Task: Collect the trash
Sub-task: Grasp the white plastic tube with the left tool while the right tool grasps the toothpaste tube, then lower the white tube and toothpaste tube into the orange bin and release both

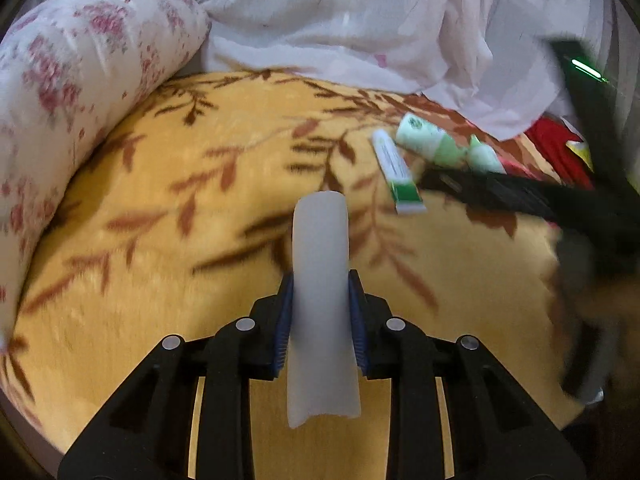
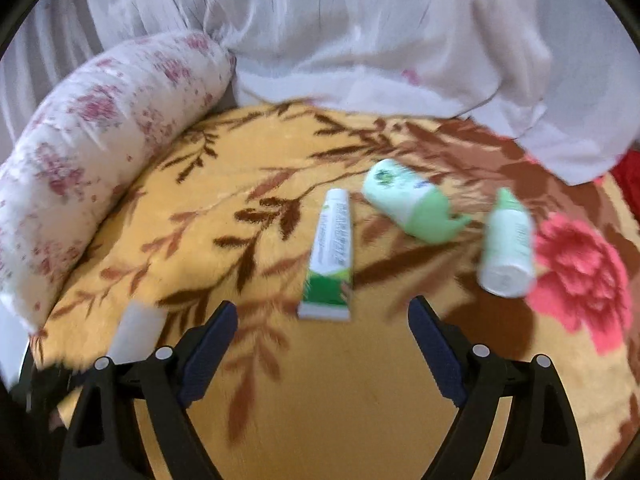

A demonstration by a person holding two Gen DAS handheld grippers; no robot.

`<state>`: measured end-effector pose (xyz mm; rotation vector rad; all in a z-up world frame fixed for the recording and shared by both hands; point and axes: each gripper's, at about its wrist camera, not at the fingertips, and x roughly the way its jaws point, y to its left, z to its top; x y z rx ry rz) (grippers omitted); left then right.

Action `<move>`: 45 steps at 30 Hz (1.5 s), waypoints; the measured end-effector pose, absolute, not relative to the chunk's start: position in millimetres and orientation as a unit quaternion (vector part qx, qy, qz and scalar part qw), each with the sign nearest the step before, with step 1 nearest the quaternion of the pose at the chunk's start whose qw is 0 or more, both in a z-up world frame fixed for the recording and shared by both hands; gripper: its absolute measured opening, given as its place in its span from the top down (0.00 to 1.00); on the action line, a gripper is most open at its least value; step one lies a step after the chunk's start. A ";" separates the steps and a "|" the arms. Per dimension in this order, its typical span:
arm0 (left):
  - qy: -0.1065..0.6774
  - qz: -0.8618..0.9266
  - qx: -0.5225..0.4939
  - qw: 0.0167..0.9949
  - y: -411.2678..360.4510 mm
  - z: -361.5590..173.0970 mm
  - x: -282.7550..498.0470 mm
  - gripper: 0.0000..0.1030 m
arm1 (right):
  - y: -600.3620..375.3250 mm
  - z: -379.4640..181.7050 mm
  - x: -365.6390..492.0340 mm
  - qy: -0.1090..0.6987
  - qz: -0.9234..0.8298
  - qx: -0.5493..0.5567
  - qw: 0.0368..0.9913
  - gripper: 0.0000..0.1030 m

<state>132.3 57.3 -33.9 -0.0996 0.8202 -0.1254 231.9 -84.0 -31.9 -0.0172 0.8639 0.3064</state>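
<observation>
Tongs in the left hand, the left gripper point(image 1: 320, 312), are clamped on a pale translucent plastic tube piece point(image 1: 320, 300), which stands up between the blue pads point(image 1: 282, 328) and reaches out past their tips and back towards the camera. Under it lies a yellow blanket point(image 1: 180, 208) with brown leaf print. Ahead and to the right of these tongs lie a green-and-white ointment tube point(image 1: 398, 170) and a pale green bottle point(image 1: 430, 140), close together; the dark blurred shape crossing just right of them is the right gripper point(image 1: 520, 200).

From the right wrist view, the right gripper point(image 2: 323, 344) stands with its jaws wide apart and nothing between them. The ointment tube point(image 2: 330, 252) lies just ahead of the gap, lengthwise, its flat crimped end nearest the tongs. Beyond it to the right lies the pale green bottle point(image 2: 408, 204) on its side, and further right a smaller white-and-green bottle point(image 2: 506, 248), beside a pink flower printed on the blanket point(image 2: 200, 248). Low on the left edge the held tube piece point(image 2: 138, 332) shows, blurred.

A floral bolster point(image 2: 108, 152) curves along the left of both tongs, and white cloth point(image 2: 360, 48) is heaped at the far side.
</observation>
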 end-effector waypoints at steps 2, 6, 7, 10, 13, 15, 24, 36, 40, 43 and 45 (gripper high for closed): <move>0.398 -0.062 -0.047 0.914 58.8 -36.6 123.6 0.75 | -72.9 -38.2 246.7 0.429 0.146 -0.014 0.892 0.20; 0.396 -0.066 -0.046 0.915 62.4 -39.5 113.0 0.75 | -51.2 -57.0 276.8 0.452 0.114 -0.044 0.883 0.24; 0.394 -0.066 -0.047 0.915 63.2 -39.6 111.4 0.75 | -50.5 -60.0 280.6 0.457 0.110 -0.044 0.882 0.25; 0.394 -0.069 -0.050 0.915 65.2 -40.5 108.5 0.75 | -49.2 -70.6 295.3 0.472 0.099 -0.043 0.875 0.42; 0.392 -0.072 -0.058 0.915 66.7 -40.4 107.4 0.75 | -53.0 -70.9 297.0 0.471 0.103 -0.035 0.876 0.68; 0.390 -0.073 -0.062 0.916 68.0 -39.1 106.0 0.75 | -56.7 -61.9 287.9 0.459 0.111 -0.034 0.881 0.68; 0.377 -0.089 -0.059 0.920 62.3 -22.3 82.8 0.75 | -74.1 -27.4 225.3 0.419 0.138 -0.040 0.897 0.68; 0.417 -0.150 -0.030 0.896 34.7 -27.3 -2.2 0.75 | -120.4 -6.3 49.6 0.406 0.201 -0.001 0.891 0.68; 0.453 -0.176 -0.020 0.873 24.5 -48.6 -30.0 0.75 | -128.6 -21.8 -7.5 0.429 0.213 0.006 0.878 0.68; 0.483 -0.190 -0.015 0.855 18.0 -66.0 -47.0 0.75 | -130.3 -40.7 -39.3 0.454 0.219 0.008 0.864 0.68; 0.494 -0.197 -0.016 0.847 16.2 -73.8 -55.5 0.75 | -132.0 -54.6 -54.6 0.470 0.221 0.015 0.854 0.68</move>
